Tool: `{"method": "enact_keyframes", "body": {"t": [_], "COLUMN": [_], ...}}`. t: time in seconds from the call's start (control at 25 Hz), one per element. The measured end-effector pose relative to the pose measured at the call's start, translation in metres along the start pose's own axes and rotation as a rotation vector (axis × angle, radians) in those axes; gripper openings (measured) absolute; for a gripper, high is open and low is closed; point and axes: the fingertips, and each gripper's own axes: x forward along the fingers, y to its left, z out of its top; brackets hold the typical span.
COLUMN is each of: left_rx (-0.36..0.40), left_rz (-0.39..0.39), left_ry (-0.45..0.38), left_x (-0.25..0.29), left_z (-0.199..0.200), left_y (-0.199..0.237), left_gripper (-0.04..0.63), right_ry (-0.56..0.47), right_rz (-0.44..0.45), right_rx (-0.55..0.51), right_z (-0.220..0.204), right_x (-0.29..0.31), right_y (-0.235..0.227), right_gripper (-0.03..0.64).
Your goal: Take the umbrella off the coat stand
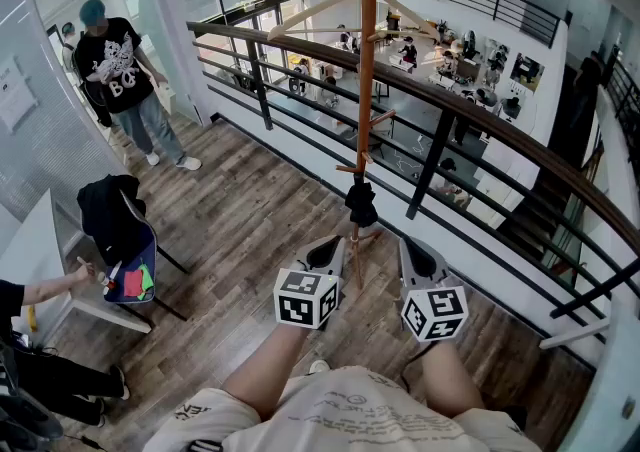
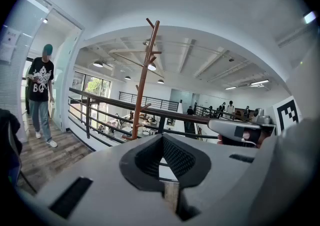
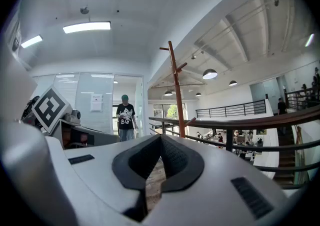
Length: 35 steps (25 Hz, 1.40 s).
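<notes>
Low in the head view, the left gripper (image 1: 326, 256) and right gripper (image 1: 419, 261) sit side by side, aimed at the stand (image 1: 367, 90). In each gripper's own view the jaws are pressed together at the tips, with nothing between them: left (image 2: 161, 137), right (image 3: 161, 139). Neither gripper touches anything.

Just beyond them, roughly between the two, the black umbrella (image 1: 361, 202) hangs folded on a low peg of the orange stand, close against the pole. A bare wooden hanger (image 1: 335, 0) hangs near the top of the stand. The stand is on the wooden floor (image 1: 240, 230) beside the railing (image 1: 450, 105).

Well off to the left, a person (image 1: 118, 65) in a black T-shirt stands by the glass wall, and a jacket (image 1: 105, 210) is draped over a chair (image 1: 135, 270).
</notes>
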Motion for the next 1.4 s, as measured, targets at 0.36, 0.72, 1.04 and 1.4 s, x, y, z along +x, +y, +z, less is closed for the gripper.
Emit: {"method": "enact_keyframes", "body": {"t": [0.36, 0.72, 1.04, 1.4], "left_rx": [-0.011, 0.001, 0.014, 0.007], "left_rz": [-0.027, -0.086, -0.123, -0.134], "left_ry": [0.003, -0.001, 0.021, 0.057], "left_x": [0.012, 0.025, 0.034, 0.059], "left_z": [0.002, 0.011, 0.008, 0.003], "left_y": [0.011, 0.034, 0.068, 0.086], "left_gripper": [0.005, 0.005, 0.005, 0.005], "right_ry": [0.009, 0.030, 0.043, 0.085], "right_rz": [-0.026, -0.080, -0.137, -0.135], "right_rx": [0.010, 0.024, 0.039, 0.035], "right_z": [-0.005, -0.007, -0.018, -0.031], "right_x": [0.013, 0.040, 0.062, 0.089], "right_y": [0.000, 0.006, 0.015, 0.008], "right_gripper": [0.002, 0.002, 0.003, 0.003]}}
